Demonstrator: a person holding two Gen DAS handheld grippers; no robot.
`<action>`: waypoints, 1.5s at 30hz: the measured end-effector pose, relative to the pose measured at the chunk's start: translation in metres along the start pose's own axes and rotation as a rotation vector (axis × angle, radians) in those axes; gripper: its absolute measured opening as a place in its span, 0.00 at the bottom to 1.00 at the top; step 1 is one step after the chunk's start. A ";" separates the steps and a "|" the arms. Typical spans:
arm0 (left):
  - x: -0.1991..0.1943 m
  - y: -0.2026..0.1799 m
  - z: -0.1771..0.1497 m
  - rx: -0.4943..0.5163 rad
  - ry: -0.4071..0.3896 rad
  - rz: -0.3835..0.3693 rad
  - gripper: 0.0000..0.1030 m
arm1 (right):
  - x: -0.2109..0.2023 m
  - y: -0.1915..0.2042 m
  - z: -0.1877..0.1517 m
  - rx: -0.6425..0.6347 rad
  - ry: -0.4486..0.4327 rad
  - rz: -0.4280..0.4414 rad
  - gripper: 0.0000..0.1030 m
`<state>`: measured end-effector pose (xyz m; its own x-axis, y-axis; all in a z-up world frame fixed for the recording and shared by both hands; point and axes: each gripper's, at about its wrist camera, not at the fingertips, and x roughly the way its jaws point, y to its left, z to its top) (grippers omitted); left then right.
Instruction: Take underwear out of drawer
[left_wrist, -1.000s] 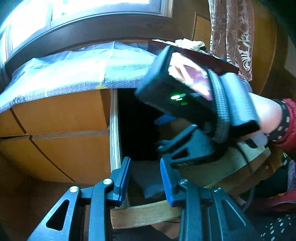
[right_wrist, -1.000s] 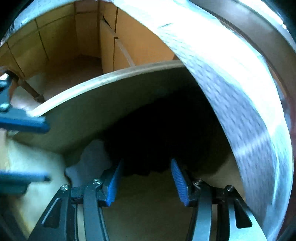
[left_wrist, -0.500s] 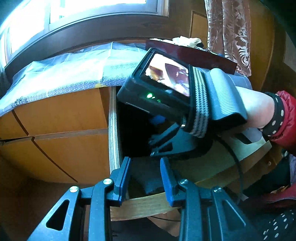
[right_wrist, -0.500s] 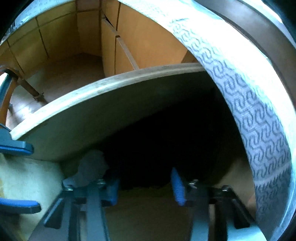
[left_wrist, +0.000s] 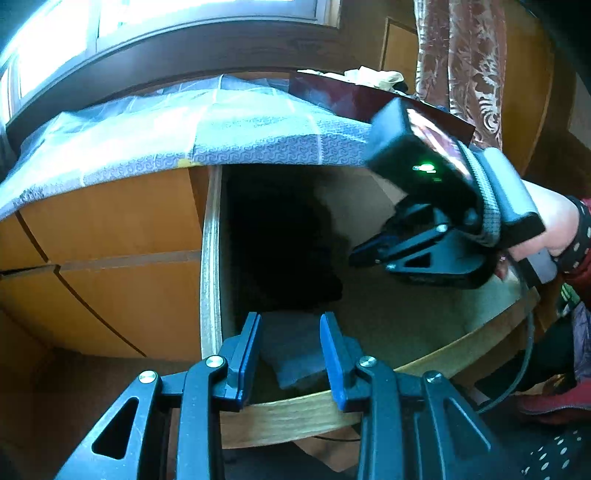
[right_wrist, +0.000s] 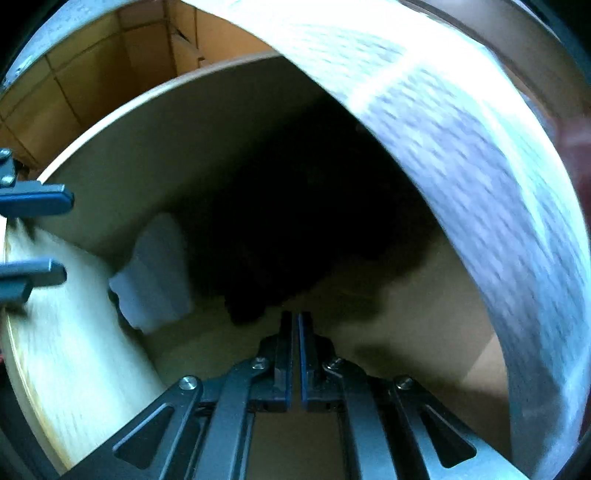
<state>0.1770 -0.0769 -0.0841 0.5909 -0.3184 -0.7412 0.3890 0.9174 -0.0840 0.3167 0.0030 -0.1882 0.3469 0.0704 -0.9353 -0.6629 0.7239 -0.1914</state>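
The wooden drawer (left_wrist: 209, 258) stands pulled out. A folded grey piece of underwear (left_wrist: 291, 350) lies in its front left corner, and a dark pile of clothes (left_wrist: 288, 254) fills the shadow behind it. My left gripper (left_wrist: 290, 354) hovers open above the front rim, the grey piece showing beyond its gap, untouched. My right gripper (left_wrist: 360, 254) hangs over the drawer's right half, shut with nothing in it. In the right wrist view its pads (right_wrist: 295, 332) meet over the bare drawer floor, right of the grey underwear (right_wrist: 155, 273) and just short of the dark pile (right_wrist: 280, 251).
A blue patterned cloth (left_wrist: 221, 129) covers the cabinet top and overhangs the drawer opening. Closed drawer fronts (left_wrist: 110, 221) lie to the left. A curtain (left_wrist: 461, 55) hangs at the back right. A hand with a red sleeve (left_wrist: 554, 225) holds the right gripper, its cable trailing down.
The right gripper's jaws went from open to shut with nothing between them, and it swung rightward across the drawer. The left gripper stayed still.
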 end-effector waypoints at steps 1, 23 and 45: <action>0.001 0.000 0.000 -0.003 0.001 -0.002 0.31 | -0.005 0.000 -0.001 -0.006 -0.008 0.014 0.02; 0.008 -0.006 0.009 0.004 0.039 0.007 0.31 | -0.005 0.008 0.033 0.018 -0.022 0.085 0.02; -0.002 0.002 0.013 -0.039 0.032 0.068 0.31 | -0.007 -0.012 0.044 0.186 -0.052 0.180 0.75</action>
<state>0.1862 -0.0774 -0.0745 0.5916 -0.2478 -0.7672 0.3207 0.9454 -0.0581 0.3514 0.0246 -0.1662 0.2713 0.2413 -0.9318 -0.5851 0.8100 0.0395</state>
